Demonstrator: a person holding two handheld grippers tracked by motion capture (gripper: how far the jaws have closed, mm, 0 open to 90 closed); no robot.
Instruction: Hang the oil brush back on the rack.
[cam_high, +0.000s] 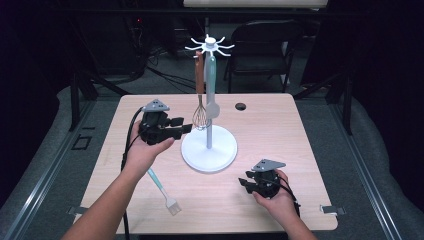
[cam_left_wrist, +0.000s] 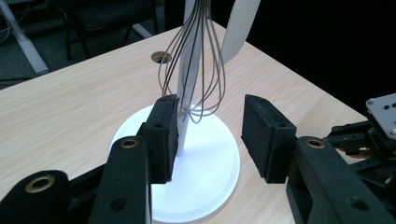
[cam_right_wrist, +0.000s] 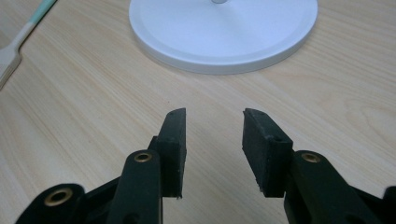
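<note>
High view shows your left gripper (cam_high: 186, 128) raised beside the whisk (cam_high: 200, 116), which hangs from the white rack (cam_high: 209, 147) near the middle of the table (cam_high: 280, 145). A pale spatula (cam_high: 211, 82) hangs just beside it on the same hub. From the left gripper view, your jaws stand spread with the wire bulb (cam_left_wrist: 194, 70) just ahead of them and a little above, nothing yet between the pads. I judge you are in the approach, about to take the whisk.

The whisk's long axis runs vertical: brown handle up at the hook, wire loops pointing down toward the rack's base. For the next move, rise to meet the wires or the handle, close gently, then lift straight up to clear the hook without tipping the rack.

Your right gripper (cam_high: 248, 182) rests low at the near right, jaws apart and holding nothing. A brush (cam_high: 163, 190) lies flat at the near left.
</note>
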